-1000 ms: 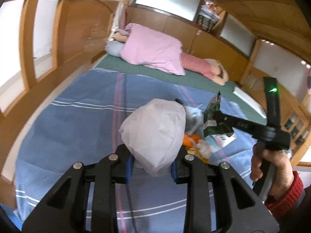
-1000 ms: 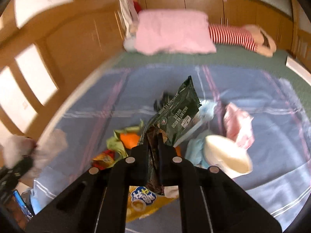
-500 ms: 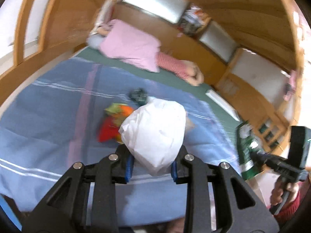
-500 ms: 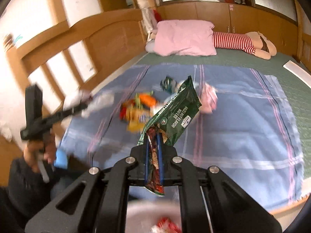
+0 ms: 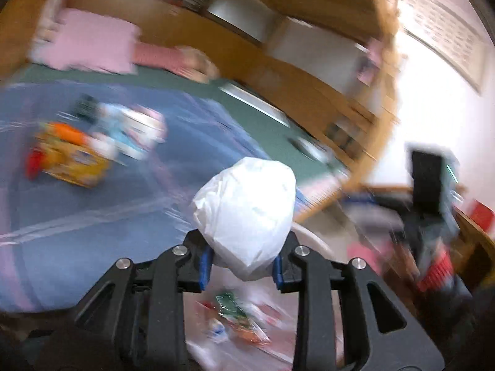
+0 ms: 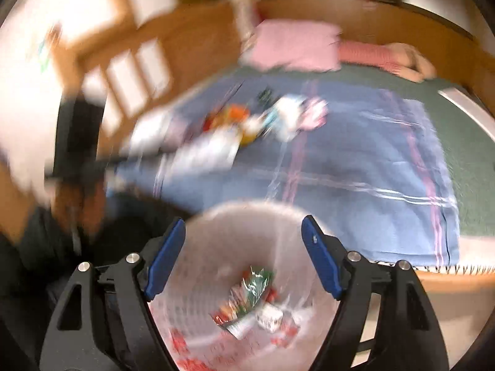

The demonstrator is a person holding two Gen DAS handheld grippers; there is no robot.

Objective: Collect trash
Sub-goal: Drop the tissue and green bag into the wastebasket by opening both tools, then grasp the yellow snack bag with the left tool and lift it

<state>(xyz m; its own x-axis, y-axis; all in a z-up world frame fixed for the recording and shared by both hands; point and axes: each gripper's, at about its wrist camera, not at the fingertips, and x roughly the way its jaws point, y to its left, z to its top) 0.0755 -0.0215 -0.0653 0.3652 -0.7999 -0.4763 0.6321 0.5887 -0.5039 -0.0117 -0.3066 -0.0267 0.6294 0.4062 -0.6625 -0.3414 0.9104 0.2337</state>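
Observation:
My left gripper point(image 5: 243, 262) is shut on a crumpled white paper ball point(image 5: 246, 216) and holds it above the bin point(image 5: 312, 239), which is lined with a clear bag and has wrappers point(image 5: 238, 312) inside. My right gripper point(image 6: 244, 241) is open and empty right over the bin point(image 6: 247, 210). The green snack packet point(image 6: 253, 287) lies inside among other wrappers. A pile of trash point(image 6: 263, 117) lies on the blue blanket point(image 6: 355, 160); it also shows in the left wrist view point(image 5: 89, 145). Both views are blurred.
A pink pillow point(image 6: 294, 46) and a striped doll point(image 6: 380, 55) lie at the far end of the bed. Wooden panelling point(image 6: 130, 55) runs along the left side. The left gripper's handle point(image 6: 77, 142) shows at the left of the right wrist view.
My right gripper has opened and the green packet has dropped into the bin. My left gripper has swung from the bed to above the bin, still holding the paper ball.

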